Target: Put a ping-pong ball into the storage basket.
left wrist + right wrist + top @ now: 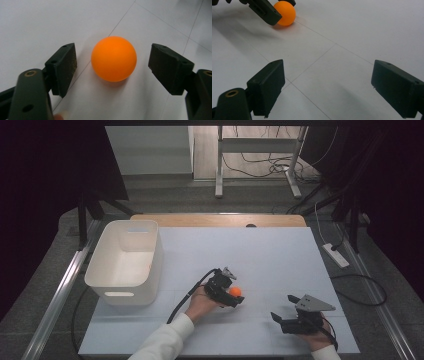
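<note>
On the table's left the white bin [125, 262] holds nothing; left gripper [231, 296] jaws apart around the orange ball [235, 291], untouched.

- We are noting the ball [114, 59] showing plain orange, unpatterned.
- We are recording the left gripper [231, 296] and right gripper [284, 311] showing black, the right topped by a grey plate [313, 304].
- We are observing the bin [125, 261] showing white.
- We are finding the table [280, 255] showing pale grey-white, crossed by thin lines.
</note>
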The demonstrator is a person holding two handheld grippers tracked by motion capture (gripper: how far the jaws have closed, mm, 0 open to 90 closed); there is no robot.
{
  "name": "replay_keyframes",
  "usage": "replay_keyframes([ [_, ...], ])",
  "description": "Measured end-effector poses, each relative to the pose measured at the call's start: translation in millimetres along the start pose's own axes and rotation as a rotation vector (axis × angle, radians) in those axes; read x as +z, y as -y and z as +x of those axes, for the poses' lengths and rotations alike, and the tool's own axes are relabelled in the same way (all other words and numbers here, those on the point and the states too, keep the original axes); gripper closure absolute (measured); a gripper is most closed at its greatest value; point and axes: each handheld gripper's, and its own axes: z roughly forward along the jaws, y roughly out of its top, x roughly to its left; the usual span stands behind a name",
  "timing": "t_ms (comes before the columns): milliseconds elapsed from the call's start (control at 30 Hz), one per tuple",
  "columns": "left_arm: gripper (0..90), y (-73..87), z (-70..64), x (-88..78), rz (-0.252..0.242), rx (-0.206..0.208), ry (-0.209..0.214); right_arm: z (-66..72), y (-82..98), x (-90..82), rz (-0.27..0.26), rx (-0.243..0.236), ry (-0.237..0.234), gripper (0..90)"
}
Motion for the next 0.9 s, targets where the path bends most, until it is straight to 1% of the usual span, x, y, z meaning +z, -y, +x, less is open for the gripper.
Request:
replay_keyframes([
  [133, 31.6, 0.1, -0.9, 0.3, -0.006, 0.002, 0.002, -0.1, 0.1, 0.1, 0.001, 0.0, 0.0, 11.5],
  [333, 45.9, 0.3, -1.3, -1.9, -0.011, 0.017, -0.015, -0.2, 0.0, -0.3, 0.001, -0.002, 0.001, 11.5],
  [400, 49.7, 0.2, -1.3, -2.8, -0.014, 0.017, -0.012, -0.4, 0.1, -0.2, 0.001, -0.002, 0.001, 11.5],
  [567, 50.4, 0.2, -2.2, -4.2, -0.022, 0.028, -0.021, -0.4, 0.0, -0.3, 0.001, -0.001, 0.002, 11.5],
  [900, 50.5, 0.1, -2.1, -11.9, -0.041, 0.027, -0.018, -0.4, 0.0, -0.3, 0.001, -0.001, 0.002, 11.5],
])
